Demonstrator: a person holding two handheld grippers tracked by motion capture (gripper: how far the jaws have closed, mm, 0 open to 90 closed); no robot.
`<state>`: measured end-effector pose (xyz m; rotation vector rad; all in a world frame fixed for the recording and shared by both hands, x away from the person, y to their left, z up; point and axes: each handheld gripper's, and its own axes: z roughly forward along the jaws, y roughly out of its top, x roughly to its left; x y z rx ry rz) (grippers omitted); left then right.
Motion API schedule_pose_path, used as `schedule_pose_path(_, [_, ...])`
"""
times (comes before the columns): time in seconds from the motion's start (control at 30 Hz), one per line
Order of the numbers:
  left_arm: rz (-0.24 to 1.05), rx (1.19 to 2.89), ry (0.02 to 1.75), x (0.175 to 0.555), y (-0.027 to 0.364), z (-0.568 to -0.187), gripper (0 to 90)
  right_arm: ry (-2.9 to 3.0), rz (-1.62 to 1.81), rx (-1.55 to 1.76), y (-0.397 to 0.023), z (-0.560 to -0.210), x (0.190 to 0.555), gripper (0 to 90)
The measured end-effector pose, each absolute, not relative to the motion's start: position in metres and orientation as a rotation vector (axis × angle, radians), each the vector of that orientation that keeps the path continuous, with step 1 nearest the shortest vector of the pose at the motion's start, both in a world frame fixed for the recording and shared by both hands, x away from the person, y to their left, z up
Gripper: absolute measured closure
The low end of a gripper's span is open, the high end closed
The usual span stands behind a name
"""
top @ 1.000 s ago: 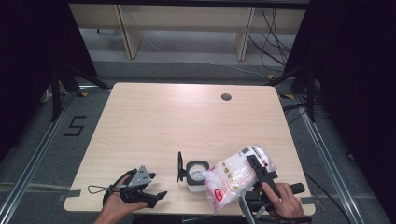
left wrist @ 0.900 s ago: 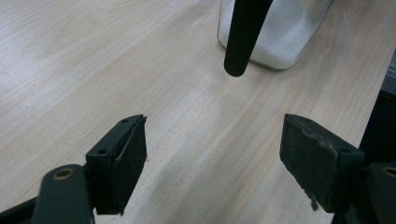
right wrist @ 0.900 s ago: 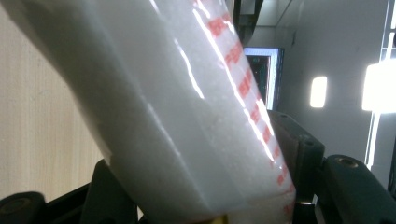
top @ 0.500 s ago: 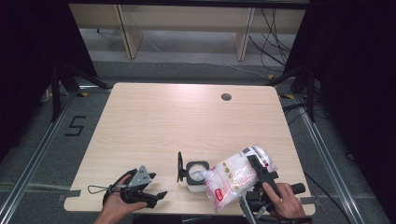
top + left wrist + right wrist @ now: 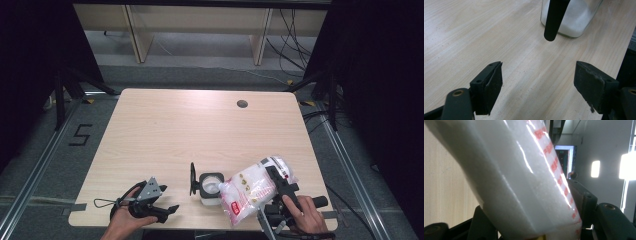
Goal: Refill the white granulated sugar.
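Bag (image 5: 250, 187): a clear bag of white grains with red print, tilted at about five o'clock on the table (image 5: 200, 130), its lower end at the rim of the jar.
Jar (image 5: 210, 187): a glass jar near the front edge at six o'clock, white grains inside, its black lid (image 5: 192, 178) hinged open at its nine o'clock side.
Right gripper (image 5: 280, 182): your jaws clamp the bag; in the right gripper view the bag (image 5: 519, 182) sits between both pads.
Left gripper (image 5: 162, 207): you hold it at seven o'clock, jaws wide with nothing between them, pointing at the jar (image 5: 571, 17).
Left hand (image 5: 125, 220): it rests at the table's front edge.
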<state>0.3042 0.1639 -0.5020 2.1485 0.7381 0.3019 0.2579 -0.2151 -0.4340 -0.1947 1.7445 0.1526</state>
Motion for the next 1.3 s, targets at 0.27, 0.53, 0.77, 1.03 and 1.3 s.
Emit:
schedule_pose_path(0.27, [0.31,2.168,0.732,0.3048,0.1652,-0.5009,22.5,1.744,0.156,-0.191,-0.2139,-0.4346,0.2558,44.4])
schedule_pose_path(0.53, [0.305,2.178,0.723,0.3049,0.1655,-0.5013,22.5,1.732,0.147,-0.224,-0.2141,-0.4317,0.258,44.5])
schedule_pose_path(0.77, [0.305,2.164,0.734,0.3044,0.1653,-0.5008,22.5,1.732,0.156,-0.217,-0.214,-0.4328,0.2575,44.6])
schedule_pose_path(1.03, [0.302,2.168,0.73,0.3044,0.1651,-0.5012,22.5,1.726,0.125,-0.258,-0.2138,-0.4284,0.2576,44.6])
schedule_pose_path(1.3, [0.302,2.166,0.73,0.3044,0.1651,-0.501,22.5,1.735,0.134,-0.238,-0.215,-0.4316,0.2592,44.7])
